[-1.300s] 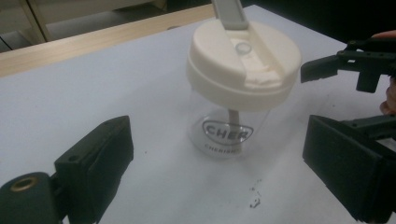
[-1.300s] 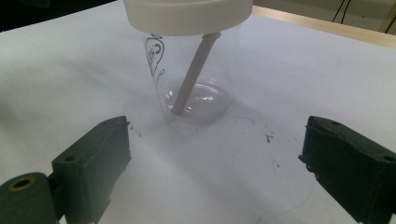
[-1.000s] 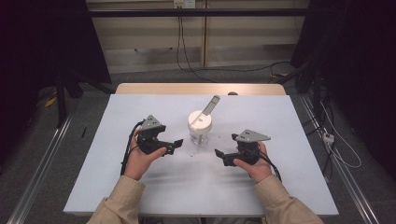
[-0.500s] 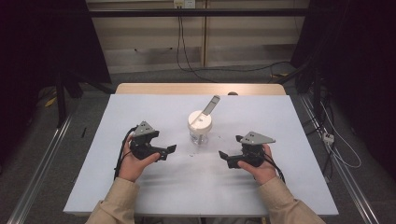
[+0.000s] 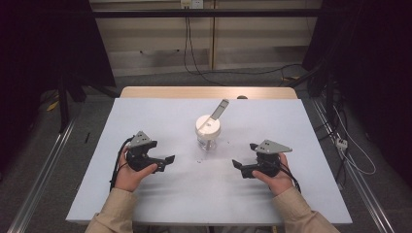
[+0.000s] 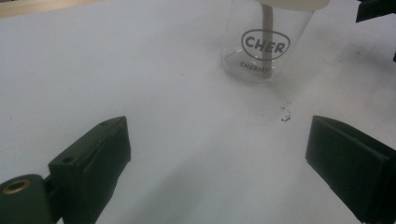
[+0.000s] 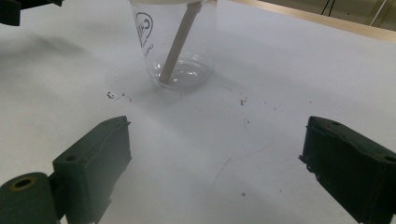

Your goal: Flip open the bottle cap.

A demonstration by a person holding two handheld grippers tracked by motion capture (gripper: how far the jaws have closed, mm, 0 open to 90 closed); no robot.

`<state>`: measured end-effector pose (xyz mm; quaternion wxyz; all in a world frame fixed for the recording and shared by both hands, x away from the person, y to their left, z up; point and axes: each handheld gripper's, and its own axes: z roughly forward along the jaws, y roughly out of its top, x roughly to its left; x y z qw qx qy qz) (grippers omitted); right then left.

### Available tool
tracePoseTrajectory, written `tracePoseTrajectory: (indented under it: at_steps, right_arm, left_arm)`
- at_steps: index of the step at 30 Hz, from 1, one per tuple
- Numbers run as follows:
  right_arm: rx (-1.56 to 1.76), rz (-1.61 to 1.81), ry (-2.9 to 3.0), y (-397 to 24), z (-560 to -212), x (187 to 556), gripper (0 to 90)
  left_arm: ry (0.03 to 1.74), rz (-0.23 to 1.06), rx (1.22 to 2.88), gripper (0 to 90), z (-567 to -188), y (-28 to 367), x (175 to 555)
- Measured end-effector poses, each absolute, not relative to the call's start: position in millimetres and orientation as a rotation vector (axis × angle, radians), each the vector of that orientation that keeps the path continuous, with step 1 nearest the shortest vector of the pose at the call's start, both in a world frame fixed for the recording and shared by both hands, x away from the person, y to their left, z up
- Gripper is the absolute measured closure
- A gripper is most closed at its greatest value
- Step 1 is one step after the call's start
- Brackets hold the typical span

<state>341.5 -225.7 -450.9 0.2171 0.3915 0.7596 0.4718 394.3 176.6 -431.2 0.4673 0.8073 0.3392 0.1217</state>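
Note:
A clear plastic cup with a white lid stands upright at the middle of the white table. A pale flat stick leans out through the lid toward the far right. My left gripper rests low over the table to the cup's near left, open, its jaws wide apart with nothing between them. My right gripper sits to the cup's near right, open and empty too. In the left gripper view the cup shows black lettering beyond the gripper. In the right gripper view the stick reaches the cup's bottom beyond the gripper.
Dark specks lie on the table just in front of the cup. A wooden strip borders the far edge. Metal rails run along both sides on the floor, and cables trail at the right.
My left hand has drawn back from the cup, to the left and toward the near edge. The right hand has shifted only slightly. Both grippers have stayed open.

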Motion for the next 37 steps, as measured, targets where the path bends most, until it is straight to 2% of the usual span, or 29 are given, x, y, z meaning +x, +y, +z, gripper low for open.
tracePoseTrajectory:
  at_steps: [25,37]
  right_arm:
    - [1.119,1.29,2.082,-258,-453,316,7.5]
    - [1.127,1.28,2.08,-265,-455,311,7.8]
  left_arm:
    - [0.866,0.316,1.974,6.3,-440,214,374]
    - [0.873,0.324,1.975,6.3,-443,220,370]
